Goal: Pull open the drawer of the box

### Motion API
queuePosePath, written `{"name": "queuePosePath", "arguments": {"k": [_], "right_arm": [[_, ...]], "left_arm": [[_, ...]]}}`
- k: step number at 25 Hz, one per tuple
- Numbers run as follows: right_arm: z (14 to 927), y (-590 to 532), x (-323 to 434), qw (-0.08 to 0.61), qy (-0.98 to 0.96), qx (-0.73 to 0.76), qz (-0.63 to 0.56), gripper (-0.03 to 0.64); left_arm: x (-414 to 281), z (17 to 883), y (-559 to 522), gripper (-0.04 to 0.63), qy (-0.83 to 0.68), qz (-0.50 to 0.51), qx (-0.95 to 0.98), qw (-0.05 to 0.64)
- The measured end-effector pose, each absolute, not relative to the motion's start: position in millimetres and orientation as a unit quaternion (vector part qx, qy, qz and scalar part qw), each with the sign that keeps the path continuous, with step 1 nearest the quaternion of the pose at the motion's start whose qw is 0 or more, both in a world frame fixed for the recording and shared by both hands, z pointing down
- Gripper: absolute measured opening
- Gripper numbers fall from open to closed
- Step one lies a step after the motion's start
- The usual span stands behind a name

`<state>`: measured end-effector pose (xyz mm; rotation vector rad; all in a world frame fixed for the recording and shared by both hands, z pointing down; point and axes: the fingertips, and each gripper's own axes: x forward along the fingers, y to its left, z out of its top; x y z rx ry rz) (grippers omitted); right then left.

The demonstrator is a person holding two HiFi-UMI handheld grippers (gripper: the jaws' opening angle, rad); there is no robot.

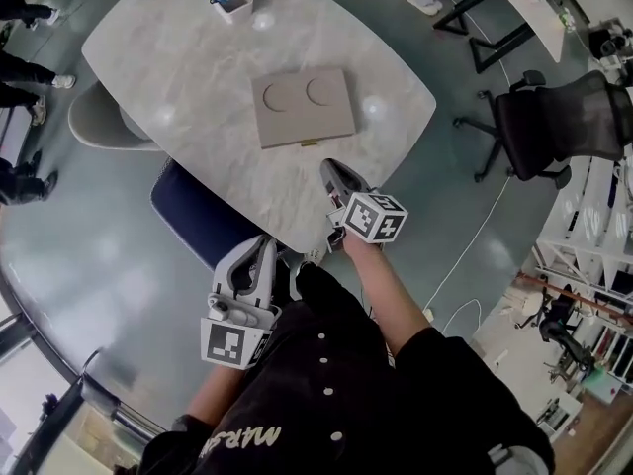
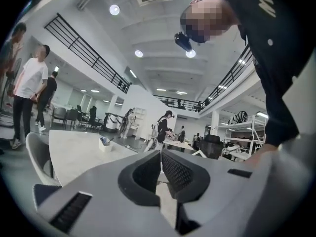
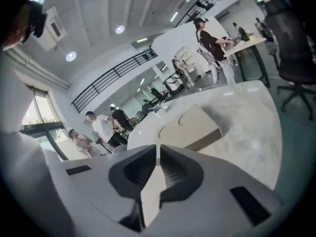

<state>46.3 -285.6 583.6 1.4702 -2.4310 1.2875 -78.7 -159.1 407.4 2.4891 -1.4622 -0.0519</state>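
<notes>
Marble table (image 1: 188, 62) bears box (image 1: 302, 107) | left tool (image 1: 263, 247) held low, jaws together | right tool (image 1: 330, 169) over table edge, together

Big open-plan hall, easily two storeys high. White ceiling (image 2: 163, 28) with round spotlights (image 2: 114, 9), and a black-railed gallery (image 2: 84, 41) running along the upper level. The floor (image 1: 89, 255) is glossy grey-green and throws the lights back. In the middle sits a pale marble-look worktop (image 1: 178, 57) with rounded corners, a light grey chair (image 1: 104, 122) tucked in at one side and a dark blue chair (image 1: 193, 211) at the near edge. A black mesh office chair (image 1: 564, 127) stands off to the right near a white desk (image 1: 542, 18) on black legs, with white shelving (image 1: 584, 236) nearby. There's a tall window (image 3: 37, 115) at one end, and a few people (image 2: 29, 83) standing around.
</notes>
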Motion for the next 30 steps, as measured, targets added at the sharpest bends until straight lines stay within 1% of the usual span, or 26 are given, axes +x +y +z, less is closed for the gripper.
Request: {"name": "queuePosePath", "arguments": {"k": [4, 8, 11, 14, 18, 20, 21, 22, 23, 24, 30], "right_arm": [[629, -303, 38, -0.007, -0.741, 0.469, 0.48, 0.015], [660, -320, 37, -0.046, -0.702, 0.471, 0.532, 0.043], [681, -328, 37, -0.056, -0.678, 0.477, 0.557, 0.048], [692, -335, 39, -0.09, -0.654, 0.477, 0.58, 0.048], [700, -339, 40, -0.123, -0.632, 0.479, 0.597, 0.042], [701, -338, 41, -0.134, -0.623, 0.48, 0.603, 0.018], [701, -338, 41, -0.14, -0.62, 0.478, 0.606, 0.018], [701, -337, 41, -0.146, -0.617, 0.476, 0.61, 0.021], [701, -337, 41, -0.15, -0.614, 0.475, 0.613, 0.047], [701, -336, 41, -0.154, -0.61, 0.474, 0.616, 0.058], [703, -343, 40, -0.164, -0.598, 0.474, 0.625, 0.048]], "left_arm": [[-73, 426, -160, 0.02, -0.494, -0.01, 0.857, 0.145], [-77, 447, -156, 0.02, -0.488, 0.0, 0.856, 0.171], [-80, 460, -155, 0.02, -0.482, 0.001, 0.854, 0.194], [-79, 459, -160, 0.02, -0.478, -0.026, 0.856, 0.193], [-78, 476, -152, 0.02, -0.472, -0.002, 0.853, 0.222], [-79, 477, -153, 0.02, -0.475, -0.006, 0.853, 0.218], [-79, 476, -155, 0.02, -0.476, -0.01, 0.852, 0.215], [-79, 475, -156, 0.02, -0.478, -0.014, 0.852, 0.213], [-79, 476, -155, 0.02, -0.478, -0.014, 0.852, 0.215], [-79, 477, -155, 0.02, -0.477, -0.012, 0.851, 0.219], [-75, 473, -155, 0.02, -0.476, -0.017, 0.852, 0.216]]}}
